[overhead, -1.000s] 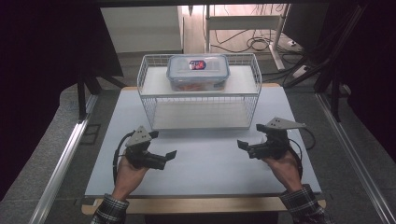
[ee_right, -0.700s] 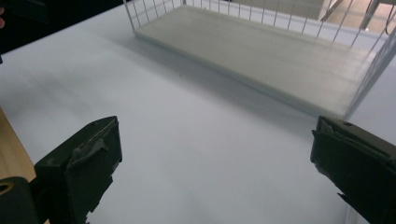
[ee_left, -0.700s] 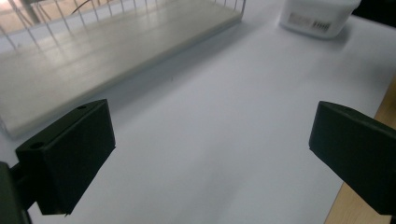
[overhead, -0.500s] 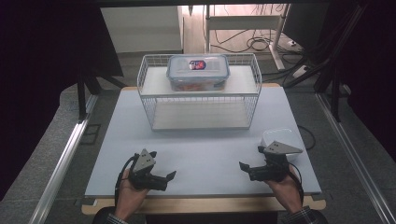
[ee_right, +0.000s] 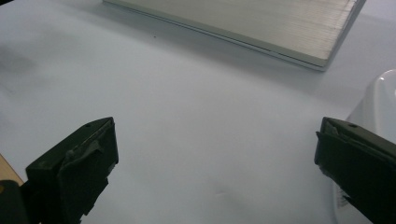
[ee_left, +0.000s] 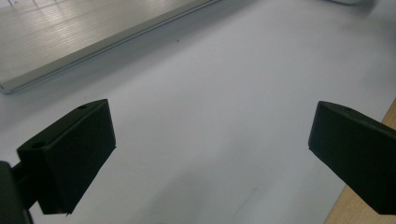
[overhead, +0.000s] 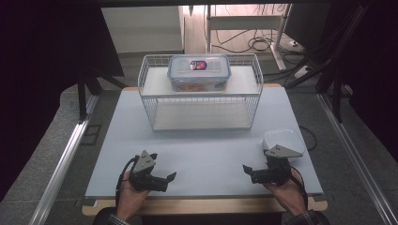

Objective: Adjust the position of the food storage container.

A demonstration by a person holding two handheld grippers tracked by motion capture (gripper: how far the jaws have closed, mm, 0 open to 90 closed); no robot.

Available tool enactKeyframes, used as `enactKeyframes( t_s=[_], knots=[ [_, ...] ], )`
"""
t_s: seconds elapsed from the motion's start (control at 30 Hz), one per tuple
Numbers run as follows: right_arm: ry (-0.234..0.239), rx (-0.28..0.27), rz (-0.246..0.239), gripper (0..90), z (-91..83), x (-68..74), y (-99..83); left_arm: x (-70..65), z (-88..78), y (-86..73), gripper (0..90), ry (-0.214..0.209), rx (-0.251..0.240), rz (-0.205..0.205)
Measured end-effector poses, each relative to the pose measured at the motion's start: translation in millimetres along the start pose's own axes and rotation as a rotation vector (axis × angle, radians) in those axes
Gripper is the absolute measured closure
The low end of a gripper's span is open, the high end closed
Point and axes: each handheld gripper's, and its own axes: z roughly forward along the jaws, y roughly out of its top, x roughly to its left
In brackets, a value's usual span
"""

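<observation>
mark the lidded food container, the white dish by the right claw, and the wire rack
Clear plastic food container with blue-rimmed lid (overhead: 199,72): high view, middle of its lid.
White rounded plastic dish (overhead: 281,138): high view, its top surface.
White wire rack (overhead: 149,115): high view, left front corner post.

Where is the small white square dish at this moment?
In the high view, the small white square dish sits on the white table near its right edge, just beyond the right gripper, well apart from the wire rack.

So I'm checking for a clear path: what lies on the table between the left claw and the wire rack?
Nothing: in the high view, only bare white table lies between the left claw and the wire rack.
</observation>
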Motion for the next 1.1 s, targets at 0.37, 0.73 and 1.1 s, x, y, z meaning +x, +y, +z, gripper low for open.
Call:
enactKeyframes(
  t_s=[0.37, 0.73, 1.1],
  knots=[
    [-0.054, 0.030, 0.054, 23.5, -13.7, -28.0, 8.7, -0.7, 0.1, 0.5, 1.9, -0.007, -0.006, 0.007],
    [-0.185, 0.057, 0.072, 87.0, -40.0, -79.2, 16.5, 0.8, -2.4, 0.5, 3.9, -0.017, -0.035, -0.006],
    [-0.265, 0.058, 0.139, 89.6, -48.1, -115.4, 13.6, 1.3, -1.6, -0.1, 4.5, -0.019, -0.032, -0.010]
  ],
)
